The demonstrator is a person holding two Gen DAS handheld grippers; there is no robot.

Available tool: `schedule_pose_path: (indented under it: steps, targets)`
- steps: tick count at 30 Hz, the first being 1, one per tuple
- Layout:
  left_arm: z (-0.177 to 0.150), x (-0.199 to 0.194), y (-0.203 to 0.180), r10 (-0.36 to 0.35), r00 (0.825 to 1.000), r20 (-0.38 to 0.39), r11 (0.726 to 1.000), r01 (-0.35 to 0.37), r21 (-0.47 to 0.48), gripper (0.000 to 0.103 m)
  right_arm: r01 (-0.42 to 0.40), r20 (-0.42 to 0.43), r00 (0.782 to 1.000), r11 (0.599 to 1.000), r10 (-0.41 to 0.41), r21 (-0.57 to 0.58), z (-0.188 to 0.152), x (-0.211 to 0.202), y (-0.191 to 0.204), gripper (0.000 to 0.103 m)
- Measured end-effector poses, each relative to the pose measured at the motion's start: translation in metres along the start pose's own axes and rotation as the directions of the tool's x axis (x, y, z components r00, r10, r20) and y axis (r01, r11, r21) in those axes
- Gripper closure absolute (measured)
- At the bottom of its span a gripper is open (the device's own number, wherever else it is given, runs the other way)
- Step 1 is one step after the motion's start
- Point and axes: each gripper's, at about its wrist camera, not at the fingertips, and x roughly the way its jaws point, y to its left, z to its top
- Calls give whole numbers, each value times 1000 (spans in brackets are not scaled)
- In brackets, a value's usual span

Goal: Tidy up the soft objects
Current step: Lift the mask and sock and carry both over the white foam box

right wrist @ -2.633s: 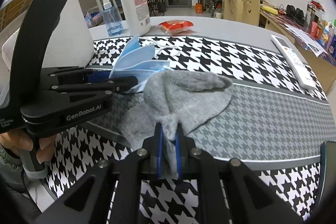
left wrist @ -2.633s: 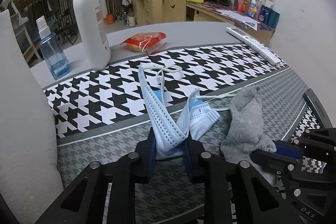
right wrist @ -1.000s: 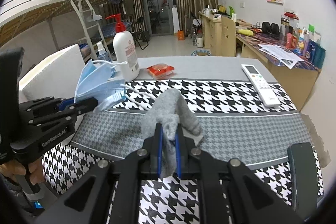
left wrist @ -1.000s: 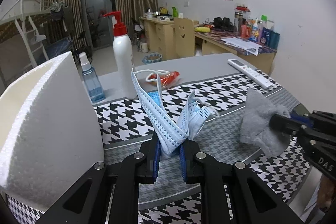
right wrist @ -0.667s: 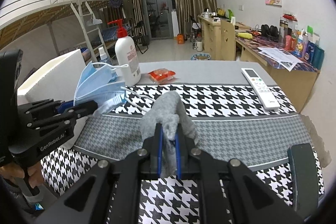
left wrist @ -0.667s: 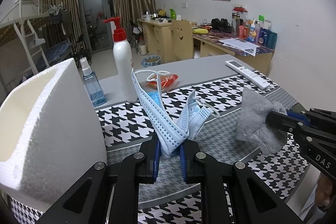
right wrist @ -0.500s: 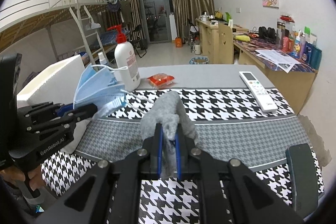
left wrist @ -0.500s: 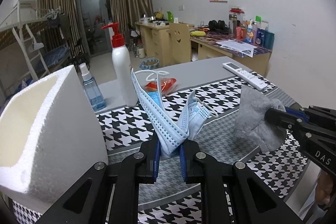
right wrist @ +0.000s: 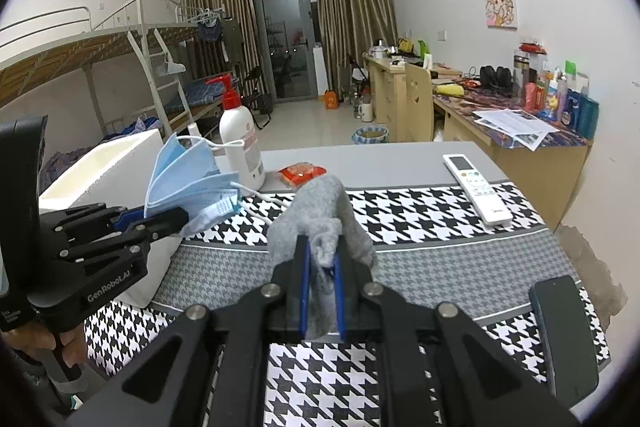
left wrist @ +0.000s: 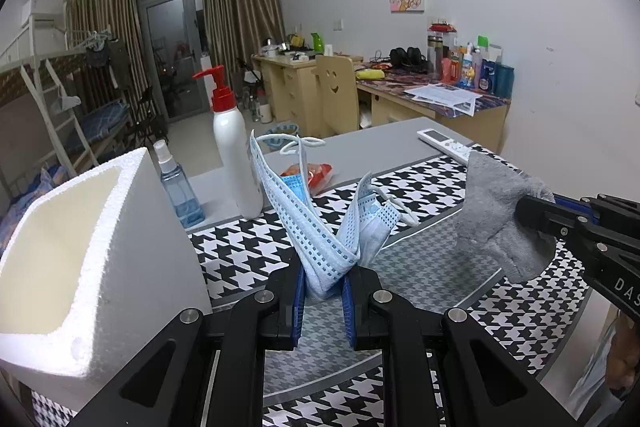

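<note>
My left gripper (left wrist: 323,277) is shut on a bunch of blue face masks (left wrist: 316,223) and holds them above the houndstooth table mat (left wrist: 248,247). They also show in the right wrist view (right wrist: 188,179). My right gripper (right wrist: 322,269) is shut on a grey sock (right wrist: 320,215) and holds it in the air over the mat; the sock also hangs at the right of the left wrist view (left wrist: 496,219). A white foam box (left wrist: 72,259) with an open top stands at the left, next to the left gripper.
A white pump bottle (left wrist: 234,147), a blue spray bottle (left wrist: 178,187) and a red snack packet (left wrist: 310,173) stand at the table's far side. A white remote (right wrist: 476,187) lies at the far right. A dark phone (right wrist: 564,335) lies at the near right edge.
Both grippers have risen from the mat with the masks and the sock, which now hang in the air. The foam box has come more into view at the left.
</note>
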Motion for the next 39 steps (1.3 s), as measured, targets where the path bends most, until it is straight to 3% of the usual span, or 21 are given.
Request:
schedule_pose_path:
  steps: [26,39]
  targets:
    - [22,-54,12,-26,988,150,1000,26,5,86,4,114,993,999,1,-44,20,-29,21,89]
    - [32,-80,29,31,973,229,999,-25,-28,86,-42,169,984,997,53,-71,34,-37,37,89]
